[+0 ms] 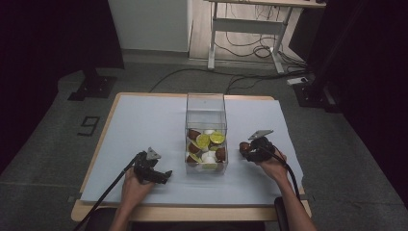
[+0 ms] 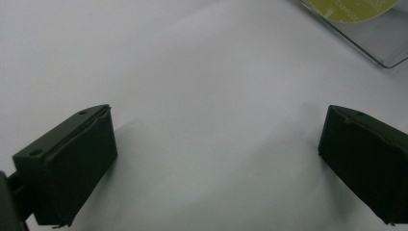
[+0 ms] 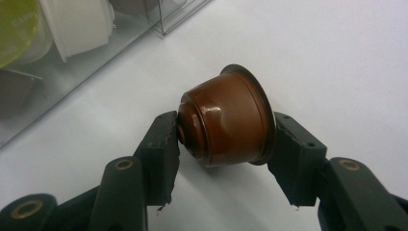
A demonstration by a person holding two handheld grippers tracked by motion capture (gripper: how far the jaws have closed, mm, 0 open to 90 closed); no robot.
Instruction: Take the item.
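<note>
A clear plastic box (image 1: pixel 206 111) stands mid-table, holding several coffee capsules in brown, yellow-green and white. My right gripper (image 1: pixel 246 149) sits just right of the box, low over the white sheet, shut on a brown capsule (image 3: pixel 226 122). The capsule lies on its side between the jaws, its small end against one pad and its rim against the other. My left gripper (image 1: pixel 166 174) rests left of the box near the front, its jaws wide open over bare sheet with nothing between the fingertips (image 2: pixel 72 163). A corner of the box (image 2: pixel 380 48) shows at the upper right of the left gripper view.
The white sheet (image 1: pixel 144 125) covers a wooden table, with free room on both sides of the box. Cables trail from both grippers toward the front edge. Beyond the table stand a desk frame (image 1: pixel 250 29) and floor cables.
</note>
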